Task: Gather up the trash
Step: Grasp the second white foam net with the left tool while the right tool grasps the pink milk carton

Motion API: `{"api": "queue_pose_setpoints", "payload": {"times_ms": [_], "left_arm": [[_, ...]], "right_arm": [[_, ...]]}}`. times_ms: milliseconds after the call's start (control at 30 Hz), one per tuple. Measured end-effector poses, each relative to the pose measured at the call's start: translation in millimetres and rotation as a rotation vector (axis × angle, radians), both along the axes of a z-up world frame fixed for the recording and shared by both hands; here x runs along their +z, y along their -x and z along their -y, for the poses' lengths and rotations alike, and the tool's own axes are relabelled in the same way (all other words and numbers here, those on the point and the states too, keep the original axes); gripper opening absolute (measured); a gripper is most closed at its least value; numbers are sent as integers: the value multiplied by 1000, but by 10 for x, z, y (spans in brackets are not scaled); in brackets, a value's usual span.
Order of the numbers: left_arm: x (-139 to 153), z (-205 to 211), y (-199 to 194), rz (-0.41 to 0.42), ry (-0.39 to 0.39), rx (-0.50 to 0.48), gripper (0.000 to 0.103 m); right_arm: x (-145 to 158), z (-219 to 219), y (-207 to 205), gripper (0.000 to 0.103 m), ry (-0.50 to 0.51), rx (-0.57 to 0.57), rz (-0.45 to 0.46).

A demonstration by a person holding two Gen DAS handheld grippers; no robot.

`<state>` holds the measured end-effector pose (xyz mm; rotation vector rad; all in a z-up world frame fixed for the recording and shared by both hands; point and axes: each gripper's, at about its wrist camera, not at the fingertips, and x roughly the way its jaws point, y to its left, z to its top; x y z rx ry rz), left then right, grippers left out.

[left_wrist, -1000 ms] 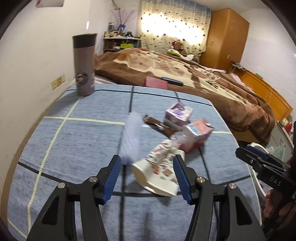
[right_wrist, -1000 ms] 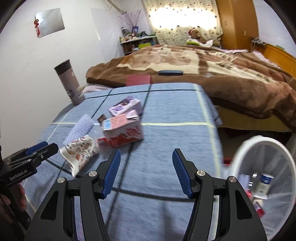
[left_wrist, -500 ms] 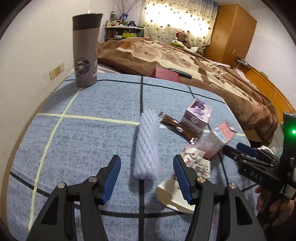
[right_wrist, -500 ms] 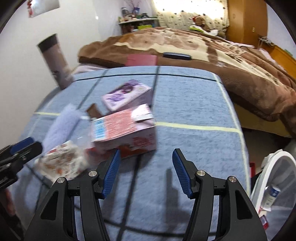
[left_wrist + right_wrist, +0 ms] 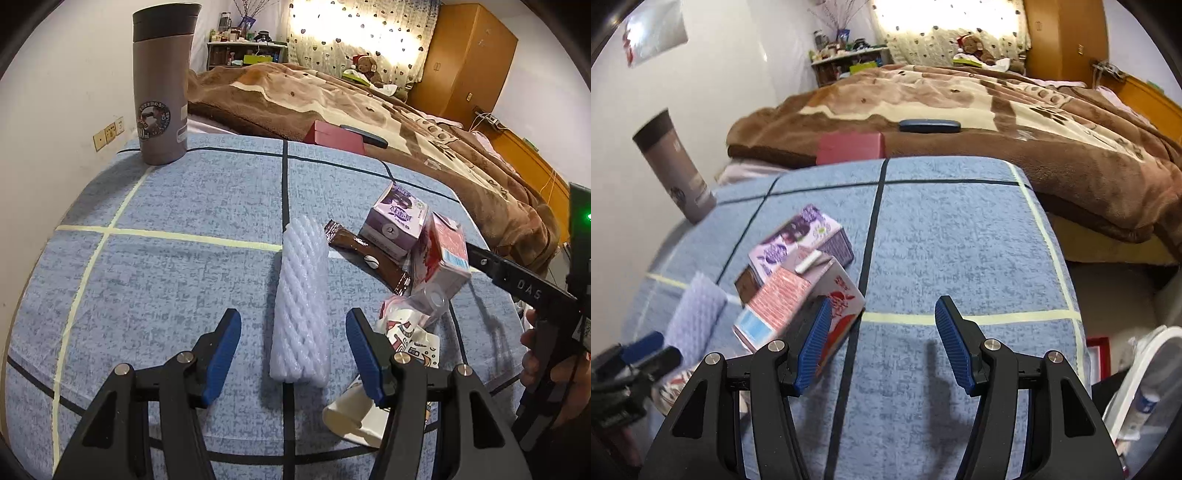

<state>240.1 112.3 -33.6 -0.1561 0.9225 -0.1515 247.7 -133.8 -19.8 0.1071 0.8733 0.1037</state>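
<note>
The letters "DAS" stand in pale print on the black arm of the right gripper [image 5: 476, 258], seen from the left wrist. The round badge on the grey flask [image 5: 162, 85] and the print on the purple carton [image 5: 395, 218] are illegible.

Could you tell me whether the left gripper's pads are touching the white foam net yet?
Apart. The left wrist view shows the left gripper open, with blue cloth visible between each pad and the foam net lying between them.

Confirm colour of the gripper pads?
Blue, ribbed, on black fingers. Clearest in the left wrist view: pads flanking the white foam net.
</note>
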Motion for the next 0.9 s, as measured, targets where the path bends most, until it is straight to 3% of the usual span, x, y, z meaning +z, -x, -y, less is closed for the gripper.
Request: {"api": "queue_pose_setpoints", "payload": {"times_ms": [200,300,567,900], "left_arm": [[-40,-31,-108,-13,-4,6,61],[-49,-7,-156,-15,-8,0,61],[-135,7,-242,-41,-10,-3,61],[-181,-1,-340,-47,-6,-4,61]], "right_arm": [[167,-17,189,60,-90,-25,83],[178,-132,153,60,-173,17,70],[11,-472,-74,60,-98,43,-5],[-16,-408,-50,60,56,-24,-20]]}}
